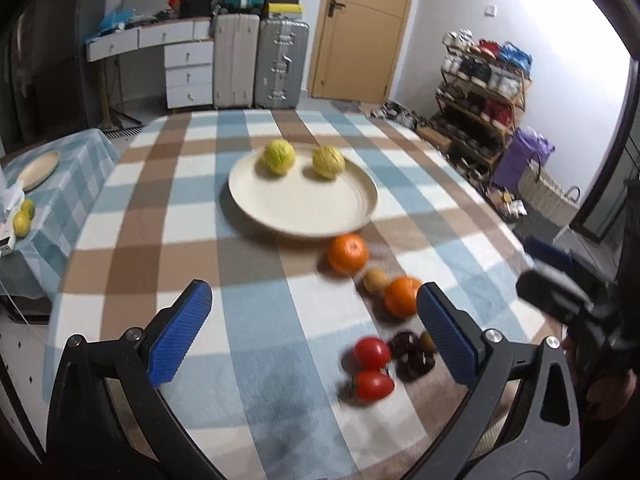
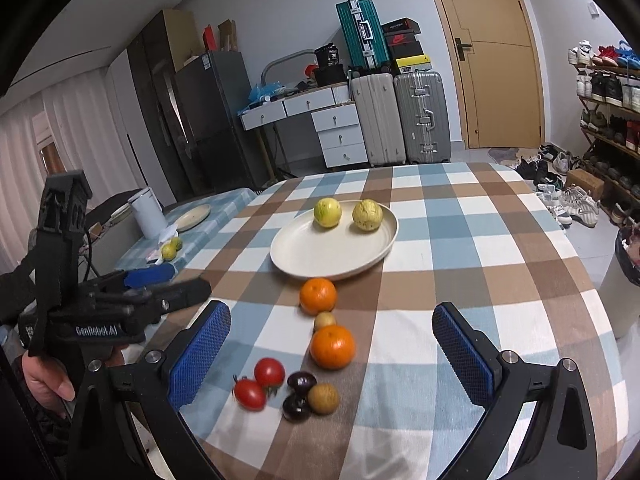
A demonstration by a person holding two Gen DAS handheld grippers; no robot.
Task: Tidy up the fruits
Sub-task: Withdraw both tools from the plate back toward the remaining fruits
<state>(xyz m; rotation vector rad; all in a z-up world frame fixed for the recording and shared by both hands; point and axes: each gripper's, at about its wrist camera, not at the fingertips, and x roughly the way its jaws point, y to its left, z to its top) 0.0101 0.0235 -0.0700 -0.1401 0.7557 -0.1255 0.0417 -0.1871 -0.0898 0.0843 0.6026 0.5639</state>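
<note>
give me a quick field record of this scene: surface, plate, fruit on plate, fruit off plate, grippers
surface: table with a blue, brown and white checked cloth
plate: cream plate, near the middle of the table
fruit on plate: two yellow-green fruits, at the far side
fruit off plate: two oranges, two tomatoes, two dark plums, two small brown fruits
left hand-held gripper: open, empty, above the cloth
right hand-held gripper: open, empty, over the loose fruit
</note>
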